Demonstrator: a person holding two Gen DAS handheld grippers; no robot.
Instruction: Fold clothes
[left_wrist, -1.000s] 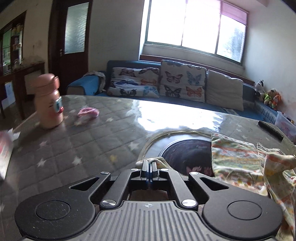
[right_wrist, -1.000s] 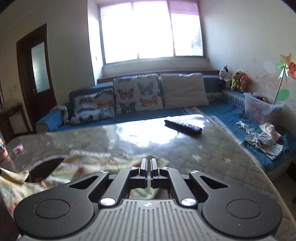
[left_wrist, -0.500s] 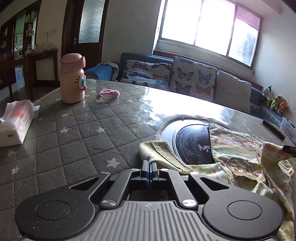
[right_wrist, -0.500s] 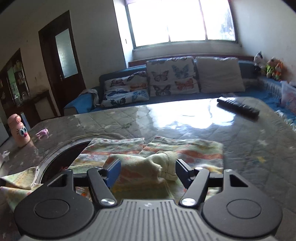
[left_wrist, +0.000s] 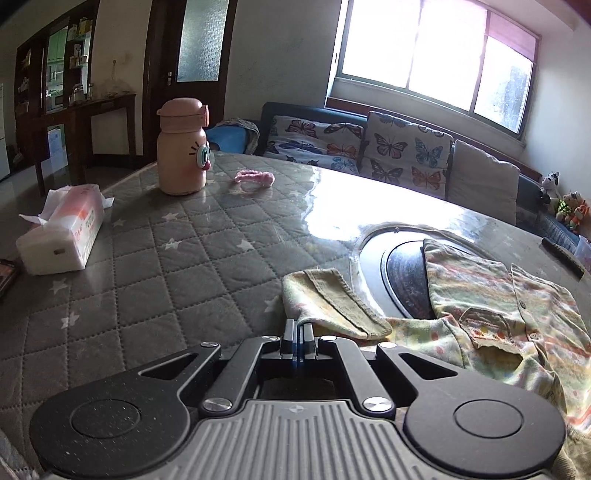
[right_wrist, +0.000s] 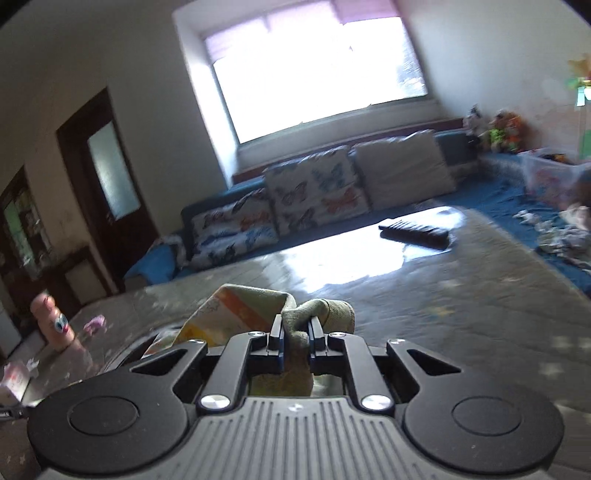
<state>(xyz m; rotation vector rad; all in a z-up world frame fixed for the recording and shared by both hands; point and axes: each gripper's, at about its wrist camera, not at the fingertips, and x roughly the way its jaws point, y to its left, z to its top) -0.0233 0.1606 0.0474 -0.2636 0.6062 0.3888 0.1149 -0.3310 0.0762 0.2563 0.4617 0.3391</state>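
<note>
Left hand-held gripper (left_wrist: 297, 334), clenched on the shirt's (left_wrist: 491, 310) sleeve, pins it to the worktop (left_wrist: 155, 258); right hand-held gripper (right_wrist: 295, 332) grasps bunched cloth, lifted toward twelve o'clock for folding.

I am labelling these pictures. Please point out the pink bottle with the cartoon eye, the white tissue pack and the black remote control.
pink cartoon-eye bottle (left_wrist: 181, 155): left wrist view, body
white tissue pack (left_wrist: 61, 236): left wrist view, side face
black remote control (right_wrist: 413, 233): right wrist view, top face

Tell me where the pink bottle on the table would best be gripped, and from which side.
Grip the pink bottle across its straight lower body, approaching level from the open table side. It stands upright; the stepped cap looks wider and less even, so a poorer hold.
</note>
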